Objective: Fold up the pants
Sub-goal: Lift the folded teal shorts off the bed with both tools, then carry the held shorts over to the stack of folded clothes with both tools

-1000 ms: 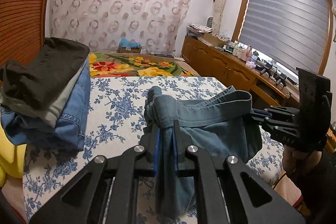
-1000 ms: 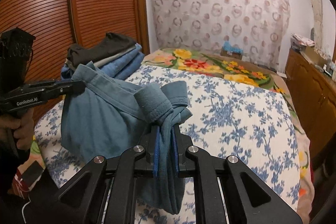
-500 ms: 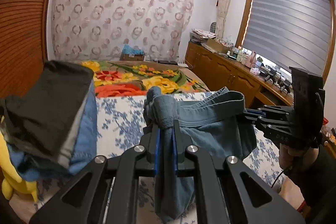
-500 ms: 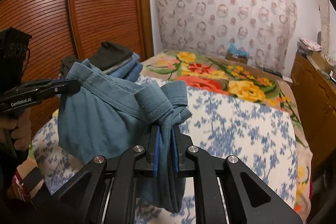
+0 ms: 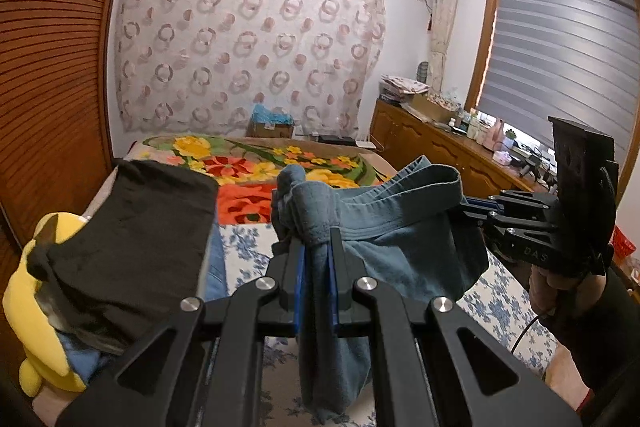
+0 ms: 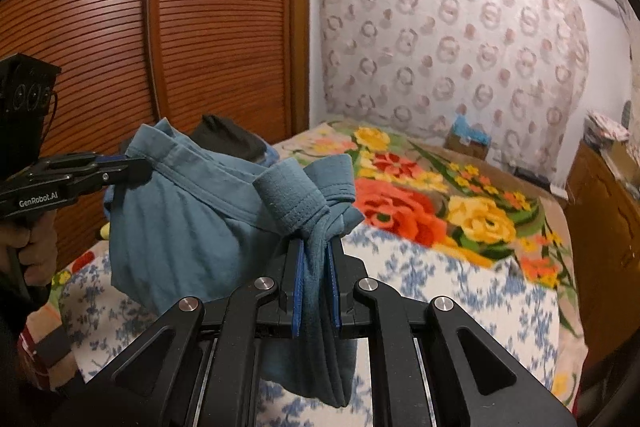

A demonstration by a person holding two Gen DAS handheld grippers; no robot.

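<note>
The bed (image 5: 248, 247), spread with 1 blue-and-white floral sheet and 1 bright flowered blanket (image 6: 420, 195) at its far end, was partly hidden in both views by the black tong frames and the hanging cloth. A ribbed brown wardrobe door (image 6: 120, 27) filled the left side, cut off by the lens rim. 1 stack of folded clothes (image 5: 140, 235), a black garment on top and blue denim beneath, lay at the bed's left edge; how many pieces it held could not be made out. 1 yellow plush toy (image 5: 36, 307) showed beside it, half covered.

1 pair of teal-blue cotton pants (image 5: 400, 247) hung in the air above the bed, held up at the waistband and stretched between the 2 tongs, the lower part sagging out of sight below the frames.

The left tongs (image 5: 316, 283) were pressed together, pinching a bunched corner of the waistband. The right tongs (image 6: 316, 291) were likewise clamped on the opposite gathered corner. A hand (image 6: 36, 247) gripped the left handle, partly cropped.
</note>
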